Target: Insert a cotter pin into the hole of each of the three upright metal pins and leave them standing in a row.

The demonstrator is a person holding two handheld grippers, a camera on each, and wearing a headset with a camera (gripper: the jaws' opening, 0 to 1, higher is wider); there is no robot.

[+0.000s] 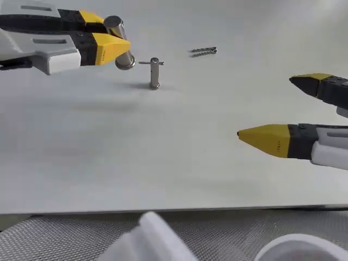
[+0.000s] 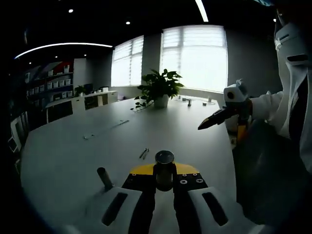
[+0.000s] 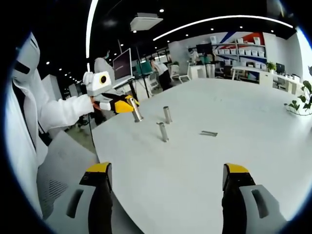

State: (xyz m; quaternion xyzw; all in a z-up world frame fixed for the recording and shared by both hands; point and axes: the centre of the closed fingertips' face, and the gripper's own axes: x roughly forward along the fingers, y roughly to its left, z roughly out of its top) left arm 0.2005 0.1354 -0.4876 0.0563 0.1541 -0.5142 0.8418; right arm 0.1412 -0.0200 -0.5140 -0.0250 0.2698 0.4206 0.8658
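Observation:
My left gripper (image 1: 118, 42) hangs at the top left, shut on a tilted metal pin (image 1: 115, 27) held above the white table (image 1: 163, 152); its own view shows that pin (image 2: 165, 168) between the jaws. To its right an upright metal pin (image 1: 155, 76) stands with a cotter pin (image 1: 148, 62) through its top. Loose cotter pins (image 1: 204, 51) lie farther right. My right gripper (image 1: 265, 107) is open at the right, apart from all of them. Its view shows two standing pins (image 3: 167, 114), (image 3: 162, 131) and the left gripper (image 3: 122, 105).
A person's white sleeve (image 3: 63, 109) holds the left gripper. A potted plant (image 2: 158, 90) stands at the table's far end. The table's near edge (image 1: 163, 211) runs below the grippers, with grey mesh (image 1: 54, 239) and white parts (image 1: 157, 239) beneath it.

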